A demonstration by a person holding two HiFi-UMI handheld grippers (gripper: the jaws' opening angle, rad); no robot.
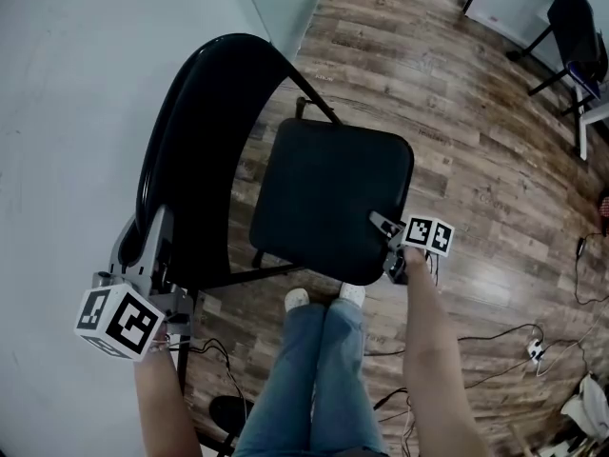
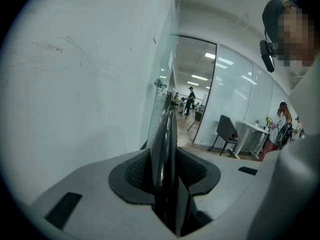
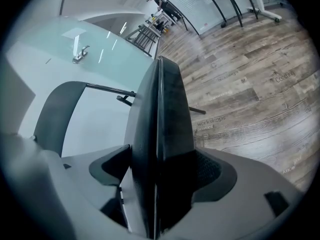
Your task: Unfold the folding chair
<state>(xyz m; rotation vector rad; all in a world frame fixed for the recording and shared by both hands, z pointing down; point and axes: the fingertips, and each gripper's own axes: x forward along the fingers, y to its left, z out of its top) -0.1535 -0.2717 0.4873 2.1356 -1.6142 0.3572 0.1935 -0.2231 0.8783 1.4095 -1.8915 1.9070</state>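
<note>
Beside the white wall (image 1: pixel 76 112), on the wood floor (image 1: pixel 476 160): is that where the chair (image 1: pixel 314 174) stands? (obs. 1)

Yes. It is black, and its curved backrest (image 1: pixel 186 150) is on the wall side. The seat (image 3: pixel 162 109) stands out from the backrest, with its top face up. (obs. 2)

Left gripper (image 1: pixel 152 246)? (obs. 1)

It is at the near side edge of the backrest. Its own view shows both pads pinching that thin black edge. (obs. 2)

Right gripper (image 1: pixel 385 227)? (obs. 1)

It is at the seat's near corner on the person's right. The seat's edge fills the gap between the jaws, both pads lie against it, and the jaws are spread wider than the left pair. (obs. 2)

Where is the person? (obs. 1)

Standing at the seat's front edge, with legs in jeans (image 1: pixel 314 379) between the two arms. The pale shoes (image 1: pixel 297 299) are just beside the seat's rim. A second dark chair (image 1: pixel 571 27) stands well apart, at the far right. (obs. 2)
</note>
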